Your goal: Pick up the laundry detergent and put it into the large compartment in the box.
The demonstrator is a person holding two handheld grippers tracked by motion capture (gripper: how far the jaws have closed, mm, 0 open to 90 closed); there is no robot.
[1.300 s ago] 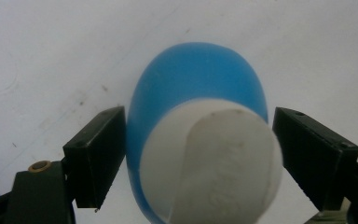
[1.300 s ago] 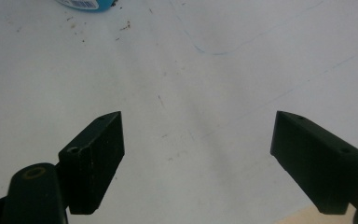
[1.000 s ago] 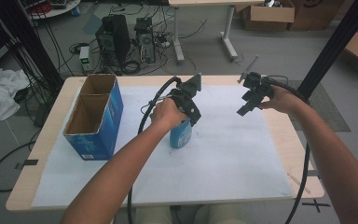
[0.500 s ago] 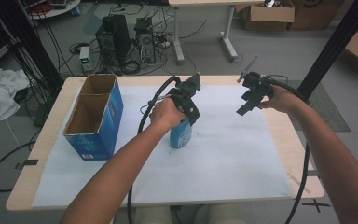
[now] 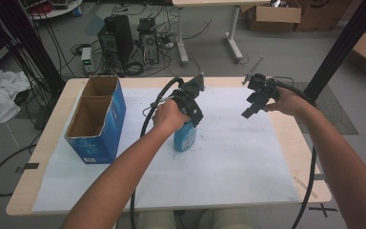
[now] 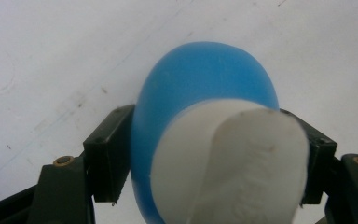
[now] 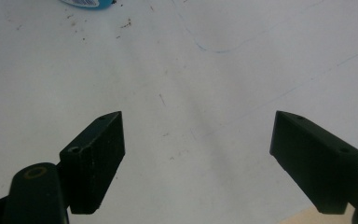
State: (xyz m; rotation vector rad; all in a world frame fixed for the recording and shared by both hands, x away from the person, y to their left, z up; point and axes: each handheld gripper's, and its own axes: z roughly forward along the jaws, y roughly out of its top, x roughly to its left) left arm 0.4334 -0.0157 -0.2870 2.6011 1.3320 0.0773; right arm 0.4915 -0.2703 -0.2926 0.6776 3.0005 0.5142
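Observation:
A blue bottle with a white cap stands upright on the white paper near the table's middle. My left gripper comes down on it from above. Its jaws have just been closing, and both pads now press the bottle's blue sides just below the cap. My right gripper hovers above the paper at the far right, open, with nothing between its fingers. The bottle's base shows at the top edge of the right gripper view.
An open blue cardboard box with two compartments stands at the table's left. White paper covers most of the wooden table. A black pole rises past the right far corner. Cables trail from both grippers.

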